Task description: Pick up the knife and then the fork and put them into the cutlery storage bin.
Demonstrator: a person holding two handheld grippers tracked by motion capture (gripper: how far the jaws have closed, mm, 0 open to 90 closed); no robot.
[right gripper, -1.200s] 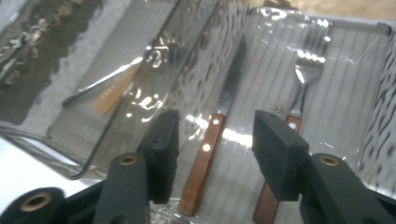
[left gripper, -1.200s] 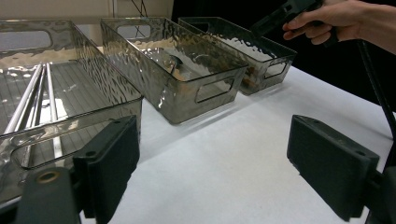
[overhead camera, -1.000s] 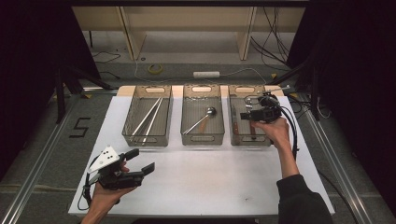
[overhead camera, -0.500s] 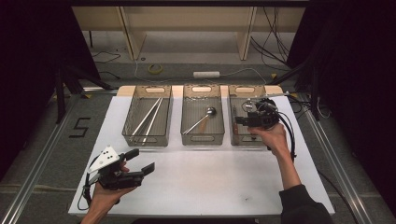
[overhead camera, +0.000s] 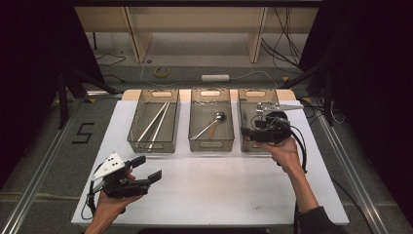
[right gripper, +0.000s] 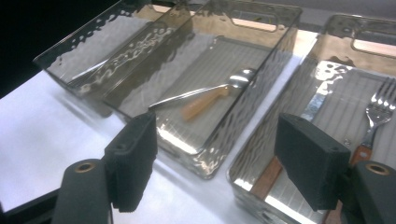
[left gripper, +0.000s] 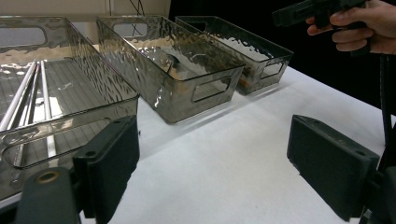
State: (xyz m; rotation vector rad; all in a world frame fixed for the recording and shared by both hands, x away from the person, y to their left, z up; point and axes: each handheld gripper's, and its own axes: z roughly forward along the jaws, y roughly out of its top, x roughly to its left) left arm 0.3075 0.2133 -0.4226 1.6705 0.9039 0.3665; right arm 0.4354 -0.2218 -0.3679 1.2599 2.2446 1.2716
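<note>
Three clear bins stand in a row on the white table (overhead camera: 219, 195). Chopsticks (overhead camera: 153, 122) lie in the left bin (overhead camera: 153, 146), a spoon (overhead camera: 212, 124) in the middle bin (overhead camera: 211, 146). In the right bin (overhead camera: 251, 95) lie a fork (right gripper: 380, 105) and a knife (right gripper: 322, 95). My right gripper (overhead camera: 245, 134) hovers over that bin's near end. Its jaws have just been opening and now stand open with nothing between them (right gripper: 217, 126). My left gripper (overhead camera: 148, 168) is held above the table's front left, open and empty (left gripper: 212, 126).
Black cables trail from both grippers. A wooden frame and loose cables lie on the floor beyond the table's far edge. Metal rails run along both sides of the table. Bare white tabletop stretches between the bins and the front edge.
My right gripper has drawn back from the middle of the right bin toward its near end. The left gripper has stayed where it was.
</note>
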